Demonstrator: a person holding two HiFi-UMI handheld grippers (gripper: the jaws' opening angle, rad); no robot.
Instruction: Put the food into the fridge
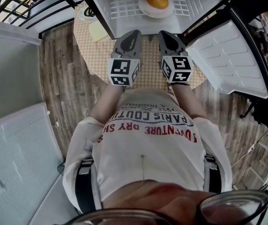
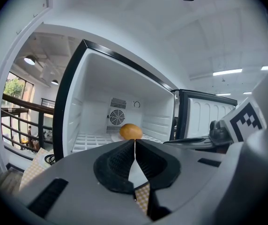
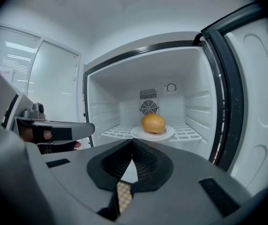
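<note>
Your fridge (image 1: 204, 1) stands open on the checkered surface (image 1: 96, 55), door (image 1: 227, 60) swung out to your right. Its wire shelf (image 1: 124, 6) carries a white plate (image 1: 143, 8) with the round orange food (image 1: 157, 0) on it, towards the back wall. Open shelf shows on either side of the plate. Left gripper (image 2: 135, 142) and right gripper (image 3: 132, 140) sit side by side just outside the front edge, jaws closed together on nothing.

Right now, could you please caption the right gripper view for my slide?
Right gripper, shut and empty, faces the open fridge, round orange food on a white plate inside.
</note>
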